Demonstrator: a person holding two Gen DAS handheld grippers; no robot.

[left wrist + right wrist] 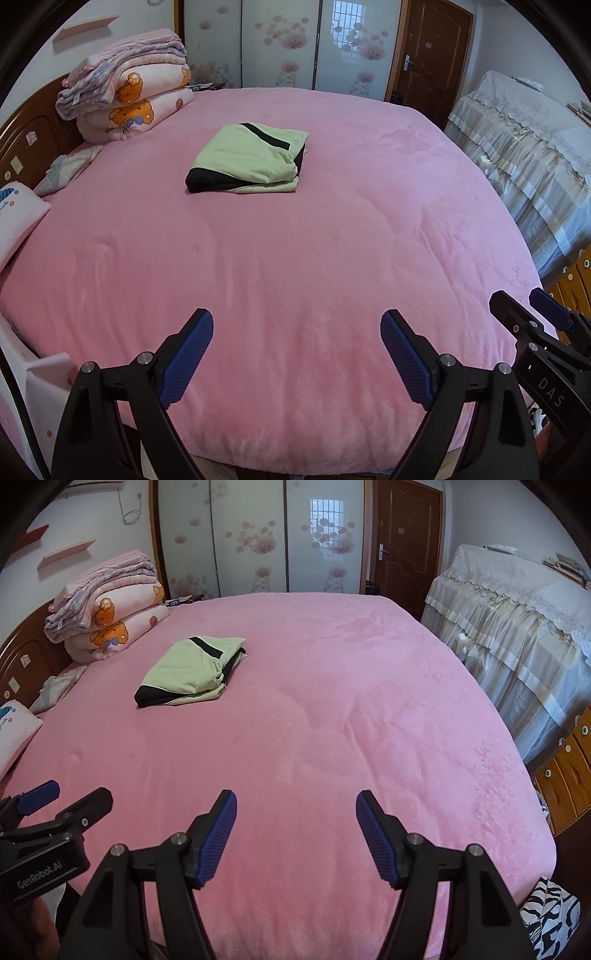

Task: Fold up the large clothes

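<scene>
Toward the quilt stack (129, 92) on the pink bed (295, 258) lies the folded green-and-black garment (247, 158), soft, light and floppy, best pinched at its layered edges, while left tool (297, 354) and right tool (295, 834) hover empty, jaws apart, well short of it.

Soft, even daylight fills both views; a bright window reflection is seen on the glossy flowered wardrobe doors (284, 44) at the far side. Only faint shadows are cast on the pink plush bedspread (332, 701). Strong fisheye bending and dark vignetting are seen at the edges. Focus is sharp throughout.
</scene>
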